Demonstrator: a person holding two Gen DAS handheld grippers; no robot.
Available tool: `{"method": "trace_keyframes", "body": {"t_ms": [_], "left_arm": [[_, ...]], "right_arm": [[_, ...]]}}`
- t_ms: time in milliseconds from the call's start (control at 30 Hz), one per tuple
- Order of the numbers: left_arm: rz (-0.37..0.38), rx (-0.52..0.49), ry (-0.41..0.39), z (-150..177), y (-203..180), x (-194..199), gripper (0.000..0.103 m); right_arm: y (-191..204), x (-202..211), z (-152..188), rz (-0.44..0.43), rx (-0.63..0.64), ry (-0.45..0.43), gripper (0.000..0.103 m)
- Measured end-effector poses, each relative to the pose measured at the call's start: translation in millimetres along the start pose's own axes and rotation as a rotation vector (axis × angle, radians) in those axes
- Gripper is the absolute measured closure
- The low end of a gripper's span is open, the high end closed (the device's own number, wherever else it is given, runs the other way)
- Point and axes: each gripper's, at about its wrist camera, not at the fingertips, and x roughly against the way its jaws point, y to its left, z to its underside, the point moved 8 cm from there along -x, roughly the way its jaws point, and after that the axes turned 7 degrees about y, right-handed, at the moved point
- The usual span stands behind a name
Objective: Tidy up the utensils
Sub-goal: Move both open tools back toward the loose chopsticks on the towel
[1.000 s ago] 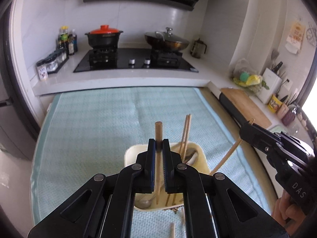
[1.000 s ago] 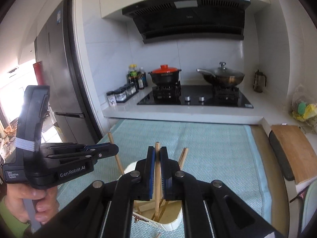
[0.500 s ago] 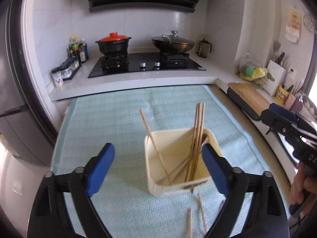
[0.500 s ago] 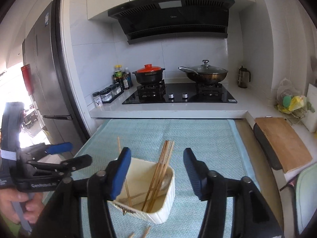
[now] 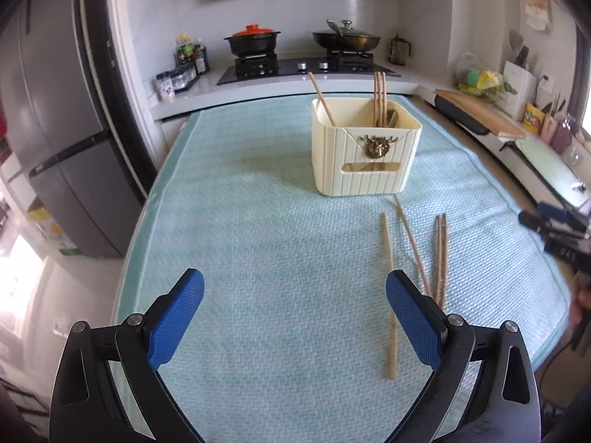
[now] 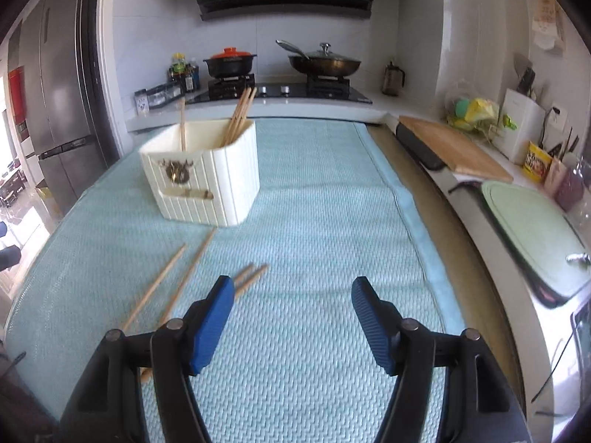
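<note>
A cream ribbed utensil holder (image 5: 364, 151) stands on the light-blue mat (image 5: 258, 258), with several wooden chopsticks (image 5: 379, 98) upright in it. It also shows in the right wrist view (image 6: 207, 177). Several loose chopsticks (image 5: 389, 295) lie on the mat in front of it, also seen in the right wrist view (image 6: 177, 284). My left gripper (image 5: 294, 315) is open and empty, low over the mat, well back from the holder. My right gripper (image 6: 293, 326) is open and empty, to the right of the loose chopsticks. Its tip shows at the left wrist view's right edge (image 5: 554, 229).
A stove with a red-lidded pot (image 5: 253, 40) and a wok (image 5: 345, 38) stands behind the mat. A fridge (image 5: 62, 110) is at the left. A wooden cutting board (image 6: 454, 151) and a pale green board (image 6: 535, 232) lie along the right counter.
Both grippers were shut on chopsticks over the holder, then opened and let them drop in. Both have since pulled back and down towards the mat's near side.
</note>
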Motion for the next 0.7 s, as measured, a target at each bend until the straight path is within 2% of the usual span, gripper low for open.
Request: {"method": "trace_keyframes", "body": {"t_ms": [67,133,300,367,567,700], "left_arm": [[0.030,0.043,-0.014,3.2,-5.4,8.5,0.004],[0.054,0.054,-0.024,5.2,-12.4,13.5,0.004],[0.042,0.022,-0.050,16.1,-31.7,9.6,0.004],[0.045,0.020,-0.023,23.2,-37.2,0.3,0.004],[0.202,-0.019,0.118,47.6,-62.8,-19.7,0.004],[0.201,-0.013,0.079,47.0,-65.2,-6.6,0.002]], "right_arm": [[2.0,-0.6,13.7,-0.005,0.011,0.027,0.026],[5.2,2.2,22.5,-0.005,0.026,0.041,0.025],[9.2,13.6,24.6,-0.028,0.017,0.028,0.020],[9.9,18.7,20.9,-0.047,0.007,-0.011,0.018],[8.0,28.3,21.2,-0.119,-0.043,-0.088,0.018],[11.4,28.7,27.2,-0.139,-0.030,-0.087,0.018]]}}
